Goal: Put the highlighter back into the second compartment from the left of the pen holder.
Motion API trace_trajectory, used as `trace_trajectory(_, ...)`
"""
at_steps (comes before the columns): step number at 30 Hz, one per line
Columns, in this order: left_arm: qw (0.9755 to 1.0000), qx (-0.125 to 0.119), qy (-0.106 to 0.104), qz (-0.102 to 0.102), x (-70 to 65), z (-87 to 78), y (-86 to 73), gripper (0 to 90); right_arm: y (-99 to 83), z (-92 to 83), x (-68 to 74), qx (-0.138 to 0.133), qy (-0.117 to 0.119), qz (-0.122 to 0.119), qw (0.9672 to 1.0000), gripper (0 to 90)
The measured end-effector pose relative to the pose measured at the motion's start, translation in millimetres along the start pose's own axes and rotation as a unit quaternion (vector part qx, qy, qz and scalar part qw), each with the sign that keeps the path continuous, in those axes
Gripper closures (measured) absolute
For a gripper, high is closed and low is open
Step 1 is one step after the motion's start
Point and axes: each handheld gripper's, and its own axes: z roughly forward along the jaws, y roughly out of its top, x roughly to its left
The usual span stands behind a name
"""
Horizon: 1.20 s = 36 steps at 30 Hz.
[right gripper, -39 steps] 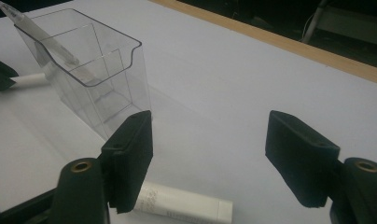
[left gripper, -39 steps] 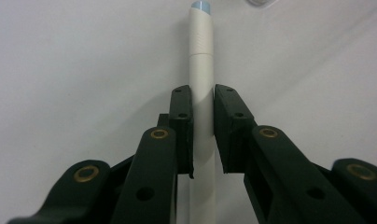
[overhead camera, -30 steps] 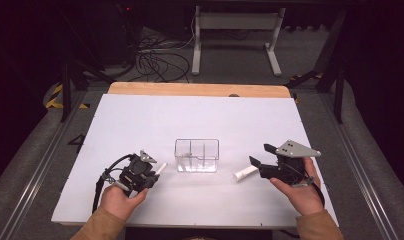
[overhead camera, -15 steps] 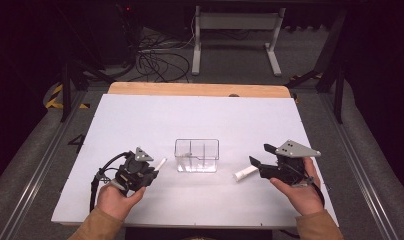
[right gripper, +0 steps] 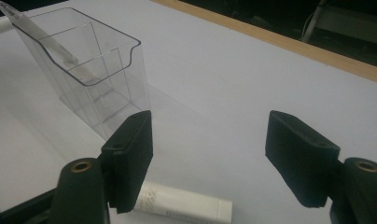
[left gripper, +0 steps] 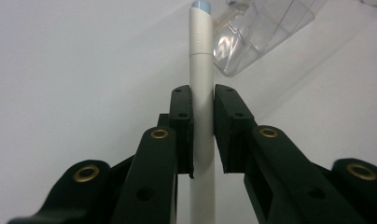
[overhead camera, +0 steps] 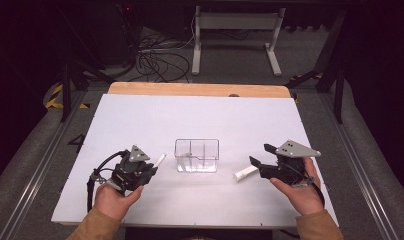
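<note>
While the left gripper [overhead camera: 151, 167] hovers low over the near left part of the bench [overhead camera: 140, 115], its jaws pinch a slim white pen [left gripper: 200, 93] about midway along the barrel. In the left gripper view the pen's long axis runs straight out between the black jaws, and its pale blue tip points away from the hand toward the clear organiser [left gripper: 266, 32]. From the high view the pen [overhead camera: 160, 160] angles up and to the right, its free end near the left wall of the organiser [overhead camera: 197, 155] but apart from it. The barrel is smooth, matt and round, with a fine seam where the cap section joins.

The organiser is a thin-walled, transparent plastic box with inner dividers, standing upright near the bench's middle; a clear stick leans inside one compartment.

The right gripper [overhead camera: 257, 165] rests at the near right with its jaws spread wide, gripping nothing. A short white tube [right gripper: 182, 203] with faint printing lies flat on the white bench just beneath its left jaw, and in the high view its long axis runs toward the organiser.
</note>
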Motion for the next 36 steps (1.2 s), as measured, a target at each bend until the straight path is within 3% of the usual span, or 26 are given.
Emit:
trace_trajectory(6, 0.9991, -0.043, 0.0, -0.005, 4.4, -11.0, 1.2, 78.4, 0.1, -0.5, 0.0, -0.001, 0.0, 0.001, 1.0, 32.9)
trace_trajectory(12, 0.9963, -0.084, -0.01, -0.015, 8.2, -18.1, 0.6, 78.4, 0.2, -0.2, 0.3, -0.001, 0.0, 0.0, 1.0, 32.9)
trace_trajectory(23, 0.9867, -0.155, -0.037, -0.03, 13.9, -30.5, 6.4, 78.4, 0.4, -0.8, 0.5, -0.002, 0.001, 0.002, 1.0, 32.9)
trace_trajectory(28, 0.9834, -0.172, -0.046, -0.036, 16.6, -30.4, 10.1, 78.4, 0.3, -0.9, 0.1, -0.003, 0.0, 0.002, 1.0, 32.9)
trace_trajectory(32, 0.981, -0.186, -0.047, -0.031, 16.0, -32.2, 13.4, 78.4, 0.2, -0.9, -0.1, -0.002, -0.001, 0.003, 1.0, 32.9)
trace_trajectory(36, 0.977, -0.206, -0.05, -0.019, 13.9, -34.5, 18.3, 78.3, 0.2, -0.3, 0.0, -0.001, -0.001, 0.002, 1.0, 32.9)
